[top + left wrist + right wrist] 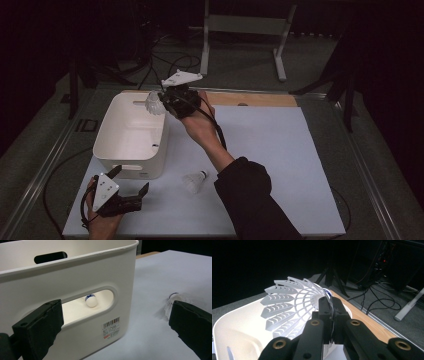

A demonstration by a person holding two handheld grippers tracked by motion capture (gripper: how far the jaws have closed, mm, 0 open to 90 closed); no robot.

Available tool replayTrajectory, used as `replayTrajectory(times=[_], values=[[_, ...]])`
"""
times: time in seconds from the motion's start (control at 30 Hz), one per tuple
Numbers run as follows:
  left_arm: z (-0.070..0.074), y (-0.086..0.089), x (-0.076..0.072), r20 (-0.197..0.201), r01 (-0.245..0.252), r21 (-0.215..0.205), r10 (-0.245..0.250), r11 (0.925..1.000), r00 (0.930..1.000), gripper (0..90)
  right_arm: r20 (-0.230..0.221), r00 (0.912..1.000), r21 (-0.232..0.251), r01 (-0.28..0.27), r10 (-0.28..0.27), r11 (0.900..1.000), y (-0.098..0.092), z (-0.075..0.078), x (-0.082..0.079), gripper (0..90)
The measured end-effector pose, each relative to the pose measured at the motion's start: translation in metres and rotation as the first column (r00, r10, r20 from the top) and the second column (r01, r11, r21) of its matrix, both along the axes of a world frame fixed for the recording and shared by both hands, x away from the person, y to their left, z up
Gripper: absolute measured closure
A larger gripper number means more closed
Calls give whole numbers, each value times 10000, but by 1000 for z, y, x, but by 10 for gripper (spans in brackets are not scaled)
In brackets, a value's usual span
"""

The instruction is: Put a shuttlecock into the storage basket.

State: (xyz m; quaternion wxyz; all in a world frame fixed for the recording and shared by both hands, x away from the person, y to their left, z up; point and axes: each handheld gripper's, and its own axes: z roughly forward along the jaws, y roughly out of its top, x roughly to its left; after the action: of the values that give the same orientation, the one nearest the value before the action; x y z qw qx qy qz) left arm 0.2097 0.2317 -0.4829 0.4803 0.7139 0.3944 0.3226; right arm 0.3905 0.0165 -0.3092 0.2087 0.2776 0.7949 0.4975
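your right gripper (331,315) pinches a white shuttlecock (289,307) by its skirt above the far rim of the white bin (107,131), seemingly poised for a drop; another shuttlecock (195,181) lies at the bin's 4 o'clock, while your left gripper (134,198) rests wide open at 6.

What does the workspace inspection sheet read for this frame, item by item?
Surface: pale sheet on the table, wooden strip at the far edge.
Job's things: white bin with a shuttlecock inside; one shuttlecock lying on the sheet; another held shuttlecock over the bin.
Clutter: nothing seen.
Grippers: right gripper shut on the held shuttlecock; left gripper open, beside the bin.
Cables: black leads on the floor.
Surroundings: dark room, metal stand.
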Motion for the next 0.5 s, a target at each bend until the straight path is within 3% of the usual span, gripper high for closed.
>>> replayTrajectory(times=[0.5], values=[[0, 0, 0, -12, 0, -34, 0, 10000, 10000, 2, -3, 9997, 39, -252, 252, 9997, 11, 0, -4, 885]])
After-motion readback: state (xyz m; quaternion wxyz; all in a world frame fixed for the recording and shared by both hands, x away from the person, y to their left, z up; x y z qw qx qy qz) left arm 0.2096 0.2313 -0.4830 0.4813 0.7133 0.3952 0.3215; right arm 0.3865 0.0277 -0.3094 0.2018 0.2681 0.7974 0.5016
